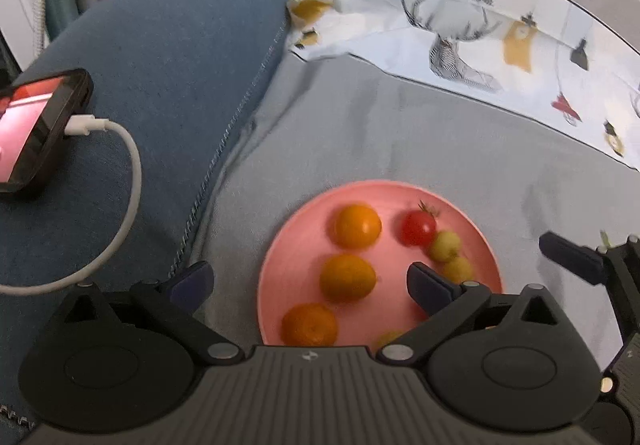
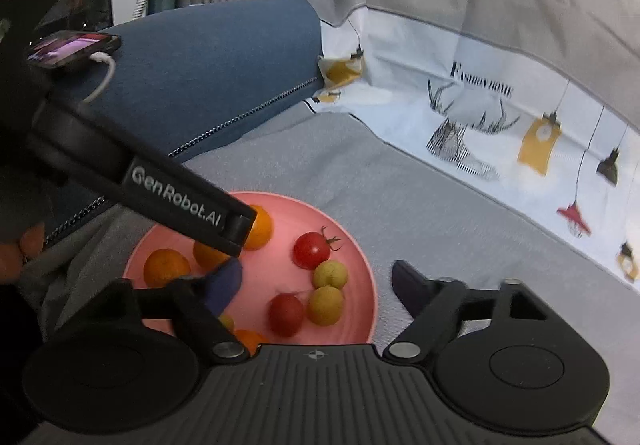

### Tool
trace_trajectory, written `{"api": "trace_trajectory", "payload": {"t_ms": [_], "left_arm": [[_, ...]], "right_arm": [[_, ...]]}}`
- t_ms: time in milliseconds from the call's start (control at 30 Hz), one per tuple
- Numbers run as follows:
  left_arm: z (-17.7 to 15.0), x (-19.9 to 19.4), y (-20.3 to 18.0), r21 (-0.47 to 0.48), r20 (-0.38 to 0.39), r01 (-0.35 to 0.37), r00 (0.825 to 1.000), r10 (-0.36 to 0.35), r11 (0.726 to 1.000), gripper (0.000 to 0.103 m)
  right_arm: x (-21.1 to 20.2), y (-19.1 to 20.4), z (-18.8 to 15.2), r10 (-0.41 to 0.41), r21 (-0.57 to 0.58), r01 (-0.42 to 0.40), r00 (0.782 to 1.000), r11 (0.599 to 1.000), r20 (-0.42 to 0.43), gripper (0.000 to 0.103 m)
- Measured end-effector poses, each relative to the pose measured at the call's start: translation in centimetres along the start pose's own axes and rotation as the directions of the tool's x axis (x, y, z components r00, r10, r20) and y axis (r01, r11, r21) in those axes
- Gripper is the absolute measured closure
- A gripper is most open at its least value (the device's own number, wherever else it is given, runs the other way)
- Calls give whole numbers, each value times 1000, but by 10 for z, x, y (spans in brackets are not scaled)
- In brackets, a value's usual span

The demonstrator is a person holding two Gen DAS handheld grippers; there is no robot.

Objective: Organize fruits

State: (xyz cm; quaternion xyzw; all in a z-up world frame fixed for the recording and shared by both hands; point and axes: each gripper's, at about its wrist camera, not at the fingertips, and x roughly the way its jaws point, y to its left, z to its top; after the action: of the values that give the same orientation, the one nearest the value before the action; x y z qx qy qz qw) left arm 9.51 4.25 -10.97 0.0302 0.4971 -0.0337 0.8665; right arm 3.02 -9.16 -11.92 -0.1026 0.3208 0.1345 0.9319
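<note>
Below both grippers, a pink plate (image 2: 362, 265) is seen on the grey bed cover (image 2: 400, 205), and every fruit in view is already gathered on it. The left gripper (image 1: 308, 279) is spread wide with nothing between its fingers; three small oranges are lined up in front of it, the middle orange (image 1: 347, 277) lying straight ahead in the gap, so that fruit is judged the nearest to this hand. The right gripper (image 2: 316, 281) is likewise released and empty. Directly ahead of it lie a red cherry tomato (image 2: 285, 313) and two yellow-green fruits (image 2: 326, 305), touching one another; a second red tomato (image 2: 311, 249) is set just beyond. These round fruits have no long axis, so any approach is judged to depend only on the gap being centred over one.
</note>
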Motion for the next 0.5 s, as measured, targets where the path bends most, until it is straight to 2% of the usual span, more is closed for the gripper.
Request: {"api": "trace_trajectory", "payload": {"t_ms": [100,267,367,500], "left_arm": [[-11,-11,-2,17,-5,-18,1000,18,1000,0],[-40,-45,-5,49,-7,-23,1000,23,999,0],[-57,-70,-5,64,23,-36,999,34,997,0],[-75,-101,-4,63,67,-61,996,57,996,0]], "right_arm": [[-15,0,-7,-5,-4,5,1000,1000,-20,16],[-52,-4,-21,-3,83,9,997,996,-74,11],[-74,1,-28,-15,95,24,996,995,-92,9],[-105,9,-35,-72,93,79,995,993,-72,7]]}}
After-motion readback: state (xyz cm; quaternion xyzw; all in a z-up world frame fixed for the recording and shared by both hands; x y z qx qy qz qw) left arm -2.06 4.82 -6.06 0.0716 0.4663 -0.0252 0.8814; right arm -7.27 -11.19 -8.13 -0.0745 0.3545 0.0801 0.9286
